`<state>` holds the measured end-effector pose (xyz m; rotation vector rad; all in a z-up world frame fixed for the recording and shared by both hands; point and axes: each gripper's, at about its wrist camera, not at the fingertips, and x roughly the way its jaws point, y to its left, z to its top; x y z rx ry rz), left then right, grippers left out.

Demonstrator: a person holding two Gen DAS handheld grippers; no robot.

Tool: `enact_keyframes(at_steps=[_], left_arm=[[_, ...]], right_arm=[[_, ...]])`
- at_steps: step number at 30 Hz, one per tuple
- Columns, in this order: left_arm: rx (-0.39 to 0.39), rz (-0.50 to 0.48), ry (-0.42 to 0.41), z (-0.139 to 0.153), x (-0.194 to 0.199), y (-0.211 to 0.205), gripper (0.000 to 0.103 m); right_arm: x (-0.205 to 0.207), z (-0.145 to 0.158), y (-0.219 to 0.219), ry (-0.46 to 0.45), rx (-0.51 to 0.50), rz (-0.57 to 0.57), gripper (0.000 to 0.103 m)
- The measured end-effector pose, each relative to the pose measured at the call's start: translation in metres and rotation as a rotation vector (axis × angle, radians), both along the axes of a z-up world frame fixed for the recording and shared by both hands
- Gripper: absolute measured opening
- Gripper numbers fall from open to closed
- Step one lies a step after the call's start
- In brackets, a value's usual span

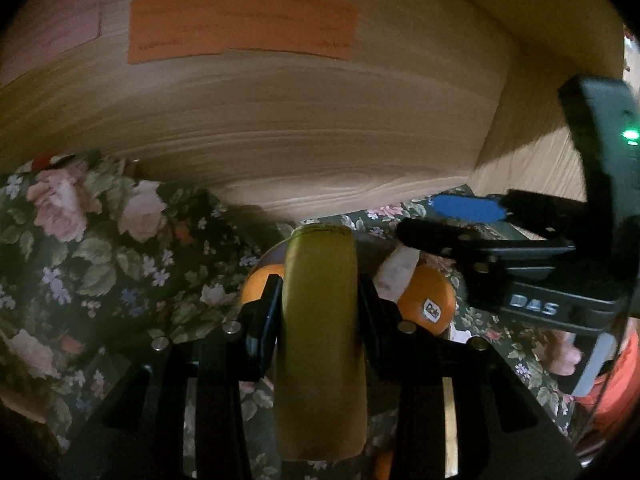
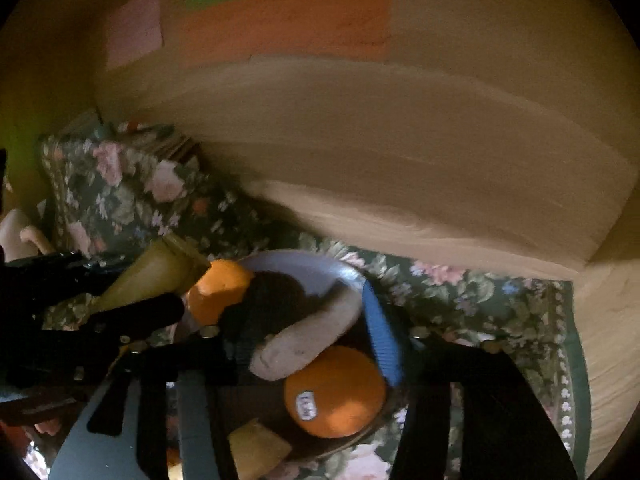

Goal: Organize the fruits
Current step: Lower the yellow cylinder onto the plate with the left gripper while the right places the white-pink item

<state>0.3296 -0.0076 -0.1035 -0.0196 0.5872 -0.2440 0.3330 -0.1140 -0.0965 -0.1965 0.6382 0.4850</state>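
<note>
In the left wrist view my left gripper (image 1: 320,280) is shut on a yellow-green banana piece (image 1: 320,340) that stands up between its fingers. Behind it lie an orange with a sticker (image 1: 430,304) and a second orange (image 1: 256,280). A pale banana piece (image 1: 396,272) rests between them. My right gripper (image 1: 448,222), with a blue pad, hovers to the right. In the right wrist view the right gripper (image 2: 312,292) stands open over a grey plate (image 2: 304,266). The pale piece (image 2: 308,336) lies loose between its fingers, with one orange (image 2: 220,292) to its left and the stickered one (image 2: 336,392) below it. The left gripper (image 2: 156,282) holds its banana piece (image 2: 168,268) at the plate's left.
A dark floral cloth (image 2: 500,304) covers the wooden surface under the plate. A wooden wall (image 1: 300,120) with orange (image 1: 240,24) and green paper notes stands close behind. Another yellow piece (image 2: 256,448) lies at the plate's near edge. A hand (image 2: 24,236) shows at far left.
</note>
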Motion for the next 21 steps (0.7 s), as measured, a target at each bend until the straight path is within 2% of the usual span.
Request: enact_keyframes(at_steps=[9,15,17,19,21], left_arm=[[0.038,-0.01,0.051,-0.011,0.031,-0.026,0.037],[0.067,-0.011,0.091,-0.02,0.054,-0.042,0.037],[0.063,-0.001,0.078,-0.02,0.055,-0.043,0.038],[0.07,0.015,0.054,-0.015,0.05,-0.042,0.047],[0.068,0.018,0.032,-0.009,0.044,-0.04,0.047]], right_arm=[[-0.02,0.002,-0.044,-0.019,0.011,-0.046,0.048],[-0.028,-0.006,-0.063,0.014,0.036,-0.061,0.049],[-0.032,-0.009,-0.068,0.021,0.04,-0.065,0.05],[-0.035,-0.012,-0.071,0.023,0.033,-0.071,0.051],[-0.038,-0.014,-0.073,0.03,0.034,-0.068,0.052]])
